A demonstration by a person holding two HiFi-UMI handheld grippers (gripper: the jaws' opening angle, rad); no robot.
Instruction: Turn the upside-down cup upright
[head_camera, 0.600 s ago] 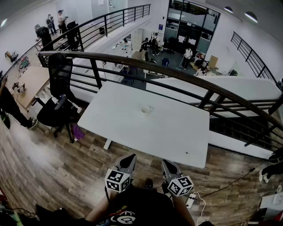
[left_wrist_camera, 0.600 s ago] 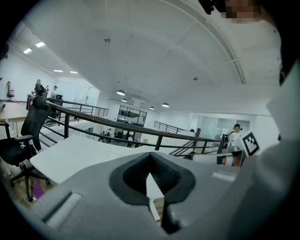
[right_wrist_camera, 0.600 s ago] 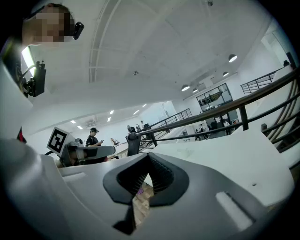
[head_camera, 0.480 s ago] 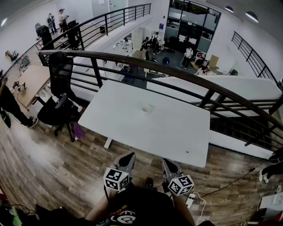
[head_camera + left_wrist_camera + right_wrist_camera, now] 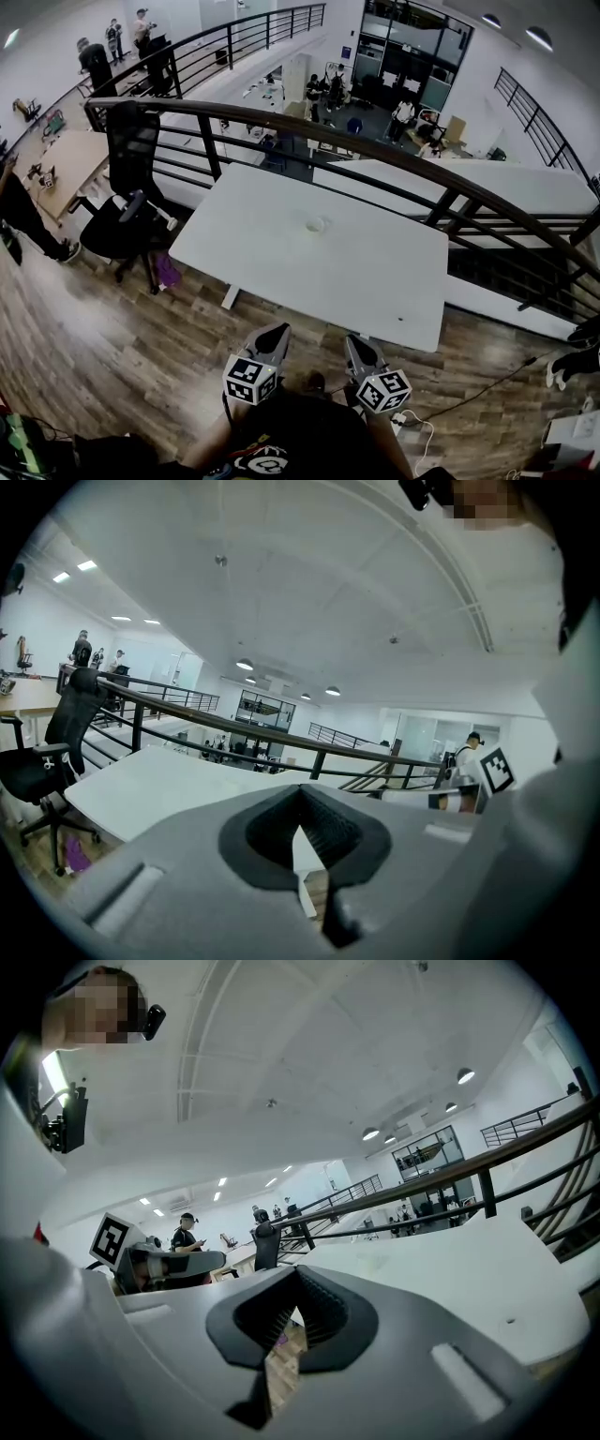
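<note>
The cup [image 5: 317, 224] sits near the middle of the white table [image 5: 394, 291], towards the railing [image 5: 281, 131] side. Both grippers are well short of it, off the table's near edge: the left gripper [image 5: 274, 334] and the right gripper [image 5: 355, 343] are both closed with nothing in them.

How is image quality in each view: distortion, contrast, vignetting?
Head view: strong fisheye bows the table edges, and the pale cup is tiny and low-contrast on it. Both gripper views: black circular vignette, even light, a mosaic patch near the top.
</note>
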